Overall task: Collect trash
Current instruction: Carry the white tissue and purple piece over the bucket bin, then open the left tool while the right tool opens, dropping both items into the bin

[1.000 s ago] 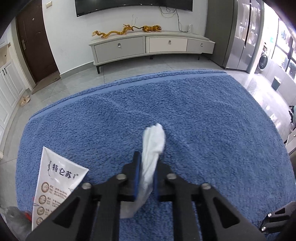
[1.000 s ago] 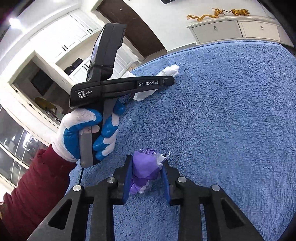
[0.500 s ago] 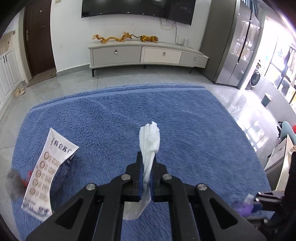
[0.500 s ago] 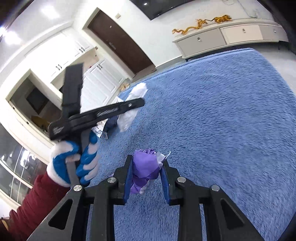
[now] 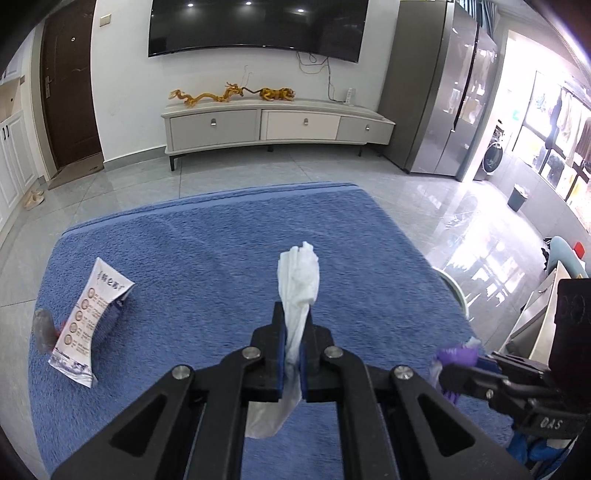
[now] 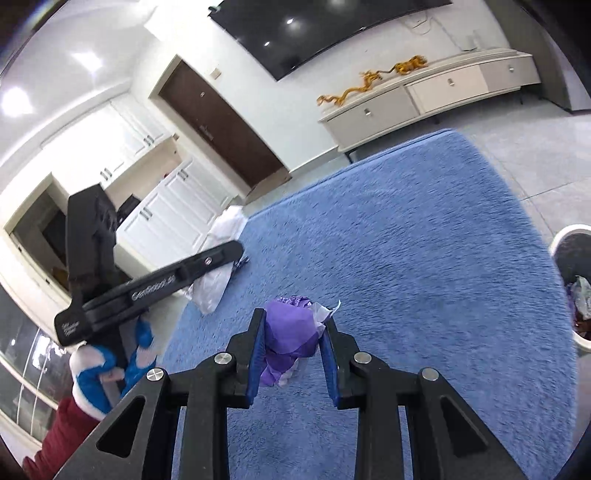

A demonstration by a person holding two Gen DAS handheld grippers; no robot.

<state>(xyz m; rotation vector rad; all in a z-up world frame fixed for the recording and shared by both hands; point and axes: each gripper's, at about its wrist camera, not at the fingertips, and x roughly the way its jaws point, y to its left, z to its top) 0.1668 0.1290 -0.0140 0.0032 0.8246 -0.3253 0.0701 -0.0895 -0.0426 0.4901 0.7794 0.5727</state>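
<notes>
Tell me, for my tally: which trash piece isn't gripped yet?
The printed white packet lying on the blue rug; the white tissue and purple wrapper are both clamped.

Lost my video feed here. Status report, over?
Left gripper shut on white tissue. Right gripper shut on purple wrapper. Trash bin at rug's right edge, nothing between. Snack bag left on rug.

A blue rug (image 5: 207, 266) lay on a glossy grey tiled floor (image 5: 436, 206). Against the white wall (image 5: 122, 92) stood a low pale cabinet (image 5: 273, 125) with golden dragon figures (image 5: 207, 96) on top, under a wide dark television (image 5: 255, 26). A brown door (image 5: 70, 92) stood left, a steel fridge (image 5: 443, 99) right, beside bright windows (image 5: 554, 122).
</notes>
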